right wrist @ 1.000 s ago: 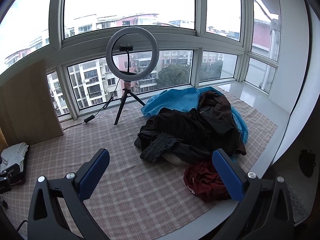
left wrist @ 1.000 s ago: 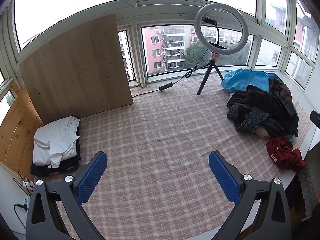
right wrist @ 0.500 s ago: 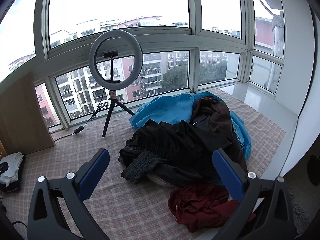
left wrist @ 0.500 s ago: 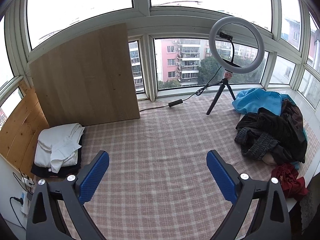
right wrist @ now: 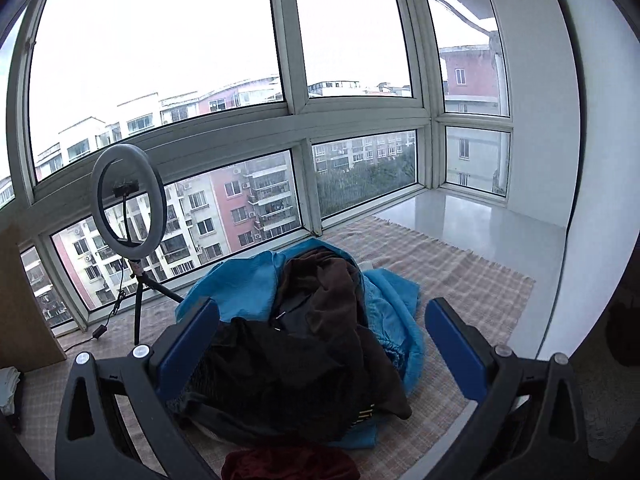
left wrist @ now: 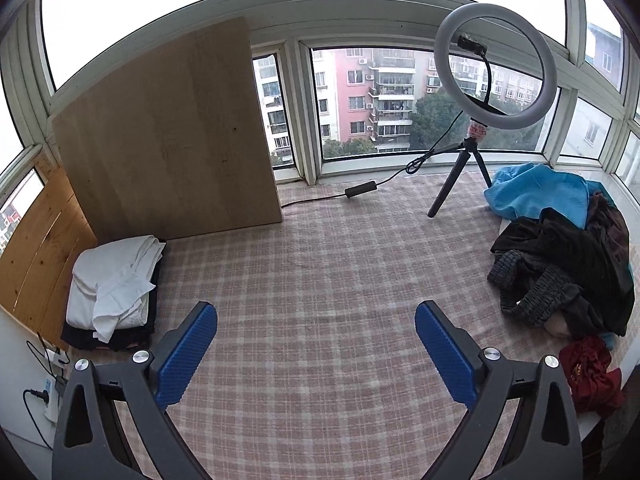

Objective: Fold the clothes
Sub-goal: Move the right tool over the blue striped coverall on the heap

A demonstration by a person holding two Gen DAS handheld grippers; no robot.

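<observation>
Two tongs are in view, one per camera. The left tongs stand wide with nothing between the blue pads, above the bare middle of the checked cloth. The right tongs are also wide and empty, held just over the pile of unfolded clothes, not touching it as far as can be told.

The pile counts at least four garments: one blue at the back, one black across the middle, one brown draped over the top, and one dark red at the near edge. A pale piece peeks out beneath the black one; what it is cannot be made out. On the far left lies one folded stack, white cloth on top of dark cloth; how many pieces it holds cannot be counted.

There is one ring light on a small tripod, its cable running along the cloth to an inline switch. One wooden board leans upright against the windows, and a second wooden panel stands at the left edge.

The pink-and-white checked cloth covers a raised platform in a glazed bay; windows wrap around, with apartment blocks and trees outside. At the right the cloth ends and a bare white sill shows.

In the right wrist view the red garment is cut off by the bottom edge, and the tongs hide the pile's flanks.
</observation>
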